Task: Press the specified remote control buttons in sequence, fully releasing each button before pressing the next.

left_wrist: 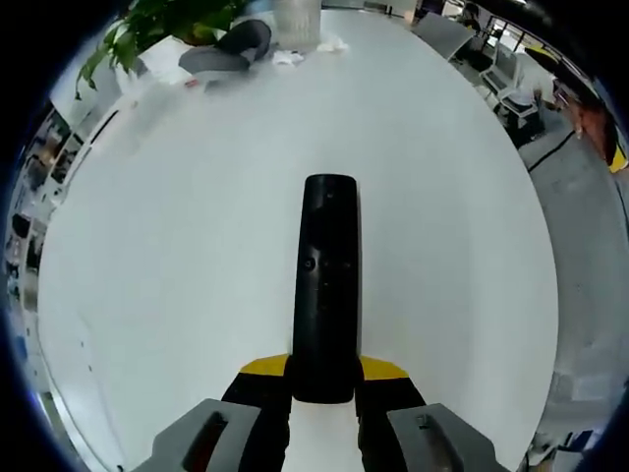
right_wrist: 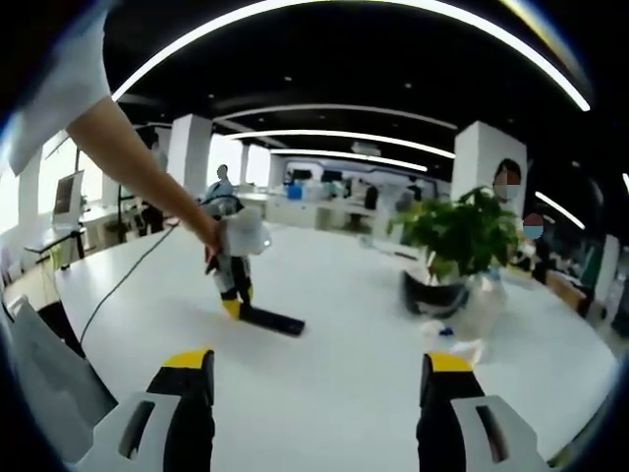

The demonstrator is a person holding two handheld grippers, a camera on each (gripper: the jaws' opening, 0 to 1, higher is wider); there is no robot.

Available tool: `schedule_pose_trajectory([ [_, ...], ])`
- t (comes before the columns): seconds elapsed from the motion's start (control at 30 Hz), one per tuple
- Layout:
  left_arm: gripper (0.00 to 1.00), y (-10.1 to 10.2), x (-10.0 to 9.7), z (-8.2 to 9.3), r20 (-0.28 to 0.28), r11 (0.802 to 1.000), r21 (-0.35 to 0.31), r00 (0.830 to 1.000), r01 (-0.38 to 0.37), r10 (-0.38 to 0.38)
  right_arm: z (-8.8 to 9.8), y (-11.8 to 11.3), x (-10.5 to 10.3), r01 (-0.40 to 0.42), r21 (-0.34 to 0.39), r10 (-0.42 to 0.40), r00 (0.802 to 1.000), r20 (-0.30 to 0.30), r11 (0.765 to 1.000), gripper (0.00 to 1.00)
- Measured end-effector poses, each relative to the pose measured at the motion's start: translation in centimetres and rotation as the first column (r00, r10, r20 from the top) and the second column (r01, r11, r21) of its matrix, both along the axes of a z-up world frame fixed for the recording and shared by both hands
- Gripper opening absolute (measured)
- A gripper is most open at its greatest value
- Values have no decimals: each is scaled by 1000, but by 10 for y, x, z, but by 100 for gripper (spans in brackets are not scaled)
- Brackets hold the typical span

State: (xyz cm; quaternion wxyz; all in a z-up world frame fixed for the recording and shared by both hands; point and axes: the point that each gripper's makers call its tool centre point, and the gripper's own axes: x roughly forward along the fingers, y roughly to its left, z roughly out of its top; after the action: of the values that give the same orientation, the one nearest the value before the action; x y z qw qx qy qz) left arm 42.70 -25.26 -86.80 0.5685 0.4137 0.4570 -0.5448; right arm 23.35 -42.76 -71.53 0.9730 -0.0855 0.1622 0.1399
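Observation:
A long black remote control (left_wrist: 326,285) with small buttons near its middle points away from me over the white table (left_wrist: 177,256). My left gripper (left_wrist: 324,379) is shut on the remote's near end, its yellow-tipped jaws on either side. In the right gripper view the same remote (right_wrist: 275,321) lies low over the table, held by the left gripper (right_wrist: 234,293) in a person's hand. My right gripper (right_wrist: 319,379) is open, its jaws wide apart with nothing between them, well short of the remote.
A potted green plant (right_wrist: 462,241) stands on the table's right side, with white crumpled items (right_wrist: 462,344) beside it. A dark grey object (left_wrist: 231,49) and the plant's leaves (left_wrist: 157,25) sit at the table's far end. Office desks and people lie beyond.

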Motion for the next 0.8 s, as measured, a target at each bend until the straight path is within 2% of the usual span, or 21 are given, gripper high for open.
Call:
schedule_pose_trajectory([
  [0.8, 23, 0, 39, 0, -13, 995, 78, 998, 60, -59, -9, 3, 0, -6, -25, 5, 999, -44, 1000, 82],
])
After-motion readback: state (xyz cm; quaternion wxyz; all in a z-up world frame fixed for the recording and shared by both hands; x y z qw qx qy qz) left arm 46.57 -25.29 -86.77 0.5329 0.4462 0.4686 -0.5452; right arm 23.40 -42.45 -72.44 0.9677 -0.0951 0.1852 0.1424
